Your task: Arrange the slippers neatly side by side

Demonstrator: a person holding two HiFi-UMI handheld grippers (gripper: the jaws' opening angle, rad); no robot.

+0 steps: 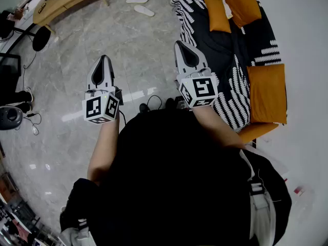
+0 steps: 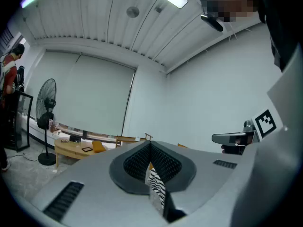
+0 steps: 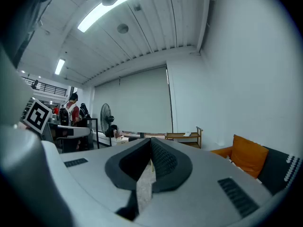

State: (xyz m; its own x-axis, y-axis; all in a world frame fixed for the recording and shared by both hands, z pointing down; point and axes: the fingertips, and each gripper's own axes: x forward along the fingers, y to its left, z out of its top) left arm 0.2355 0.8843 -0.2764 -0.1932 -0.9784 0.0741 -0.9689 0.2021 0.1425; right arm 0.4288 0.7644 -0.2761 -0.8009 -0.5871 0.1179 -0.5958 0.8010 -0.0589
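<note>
Two white slippers [image 1: 140, 5] lie apart on the grey marble floor far ahead, near the top of the head view, one angled against the other. My left gripper [image 1: 104, 58] is held up at chest height, shut and empty, pointing forward. To its right my right gripper [image 1: 179, 44] is also shut with nothing in it, its tip over the sofa's near edge. In the left gripper view the jaws [image 2: 149, 145] meet at the tip; in the right gripper view the jaws [image 3: 150, 141] meet too. Neither gripper view shows the slippers.
A dark sofa [image 1: 241, 40] with a black-and-white throw and orange cushions [image 1: 218, 15] runs along the right. A low wooden table [image 1: 61, 1] stands at the top left, a standing fan [image 3: 105, 117] and people [image 3: 71, 115] beyond. Cables and a black device [image 1: 10, 118] lie at the left.
</note>
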